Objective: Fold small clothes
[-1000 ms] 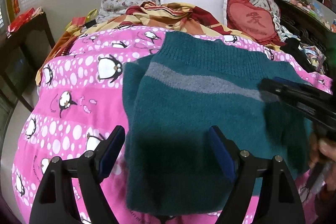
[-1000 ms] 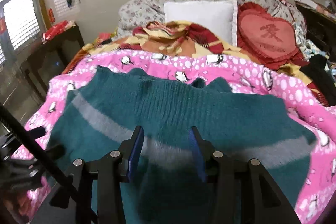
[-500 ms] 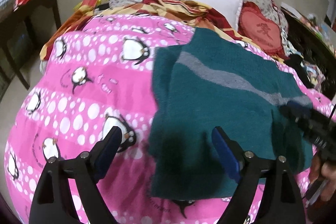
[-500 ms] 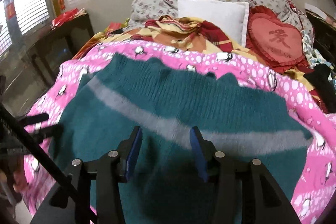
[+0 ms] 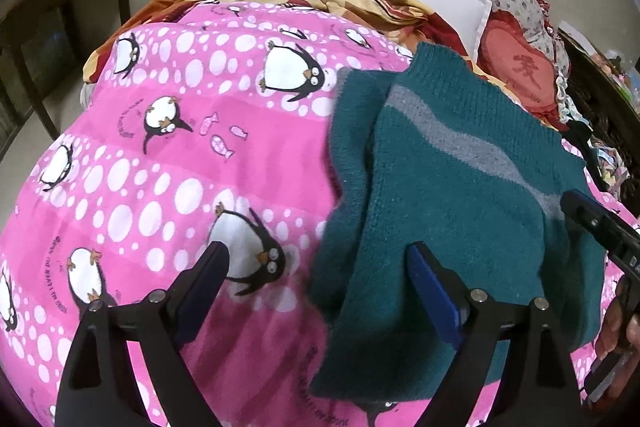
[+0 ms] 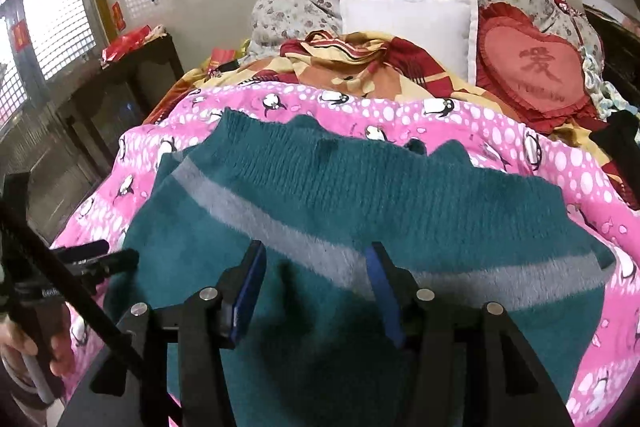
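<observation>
A: Where do we have the teal sweater (image 5: 460, 187)?

B: Flat on the pink penguin blanket (image 5: 180, 147), folded, with its grey stripe (image 6: 280, 231) running across it. In our left wrist view its left edge shows a doubled layer, and its near hem lies just short of the blanket's near edge.

A: And our left gripper (image 5: 316, 279)?

B: Jaws spread wide, nothing between them. One finger hangs over bare blanket, the other over the sweater's left part, so the gap straddles that edge. We cannot tell whether either finger touches the cloth.

A: Our right gripper (image 6: 316, 283)?

B: Jaws parted to a middling gap, holding nothing, over the sweater's middle near the stripe.

A: Room to move?

B: Wide pink blanket lies bare to the sweater's left. Beyond the far ribbed edge (image 6: 340, 155) a strip of blanket shows, then a rumpled red and yellow quilt (image 6: 360, 67), a white pillow (image 6: 412, 27) and a red heart cushion (image 6: 536, 67). A dark cabinet (image 6: 120, 95) stands beside the bed on the left.
</observation>
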